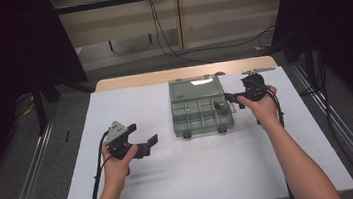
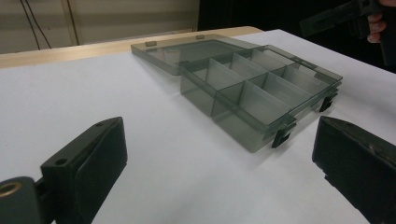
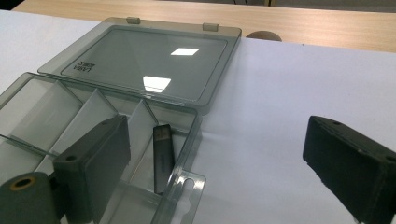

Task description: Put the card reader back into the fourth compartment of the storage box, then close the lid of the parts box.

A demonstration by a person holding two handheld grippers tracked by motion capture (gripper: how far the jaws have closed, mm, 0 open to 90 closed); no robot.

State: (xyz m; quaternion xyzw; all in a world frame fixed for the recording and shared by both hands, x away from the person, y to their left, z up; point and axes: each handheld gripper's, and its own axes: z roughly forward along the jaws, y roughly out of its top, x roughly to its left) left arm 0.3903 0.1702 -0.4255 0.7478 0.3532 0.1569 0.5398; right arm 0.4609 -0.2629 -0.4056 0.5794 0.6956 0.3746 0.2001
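A smoky clear compartment box [image 1: 201, 118] stands on the white table top [image 1: 173, 180], its lid [image 1: 196, 88] folded back flat behind it. A black USB stick [image 3: 162, 156] lies in a compartment along the box's right wall, seen as a dark speck [image 1: 217, 107] in the high view. My right gripper [image 1: 233, 101] hovers at that right edge, open, one jaw over the box and one outside it [image 3: 217, 137], with nothing between the jaws. My left gripper [image 1: 144, 137] is open and bare [image 2: 219, 135], left of the box [image 2: 261, 93] and pointing at it.
Two dark latches [image 1: 187, 134] stick out of the box's near side. A strip of bare wood [image 1: 181, 73] runs along the table's far edge, with a small brown round spot [image 3: 264, 35] on it. Cables trail from both grippers. Metal rails flank the table.
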